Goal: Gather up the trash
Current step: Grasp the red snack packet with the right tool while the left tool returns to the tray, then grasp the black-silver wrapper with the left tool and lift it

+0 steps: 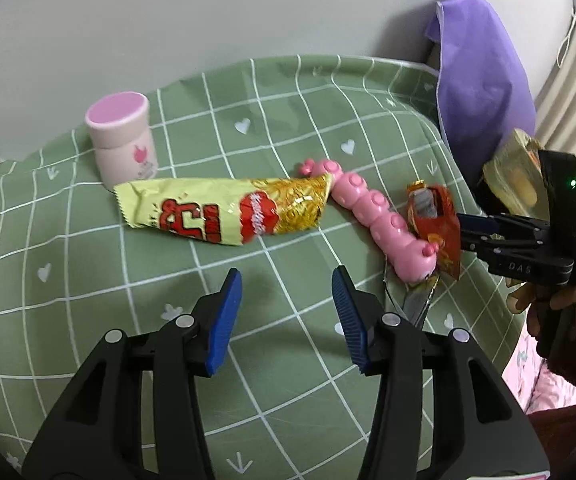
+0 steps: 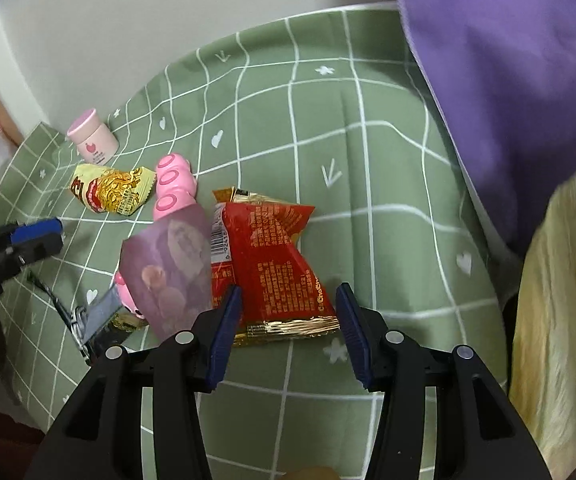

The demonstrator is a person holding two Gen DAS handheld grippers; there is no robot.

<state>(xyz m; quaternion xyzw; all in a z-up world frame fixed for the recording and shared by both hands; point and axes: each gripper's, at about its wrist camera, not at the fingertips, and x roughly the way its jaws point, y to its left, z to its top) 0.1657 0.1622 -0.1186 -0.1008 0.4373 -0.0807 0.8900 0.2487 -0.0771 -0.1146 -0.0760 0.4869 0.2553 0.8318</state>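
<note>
On green checked tablecloth [image 1: 288,360] against white wall [image 1: 168,20], red wrapper [image 2: 276,264] between spread right gripper [image 2: 288,320], left gripper [image 1: 288,312] spread, purple cloth [image 2: 507,80] beside.

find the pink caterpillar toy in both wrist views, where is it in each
Left wrist: the pink caterpillar toy lies right of centre, running diagonally from behind the yellow wrapper down to the red wrapper.
Right wrist: the toy is left of centre, its middle hidden behind a translucent purple wrapper, left of the red wrapper.
Shared landmark: the pink-lidded jar, standing beyond the yellow wrapper.
</note>
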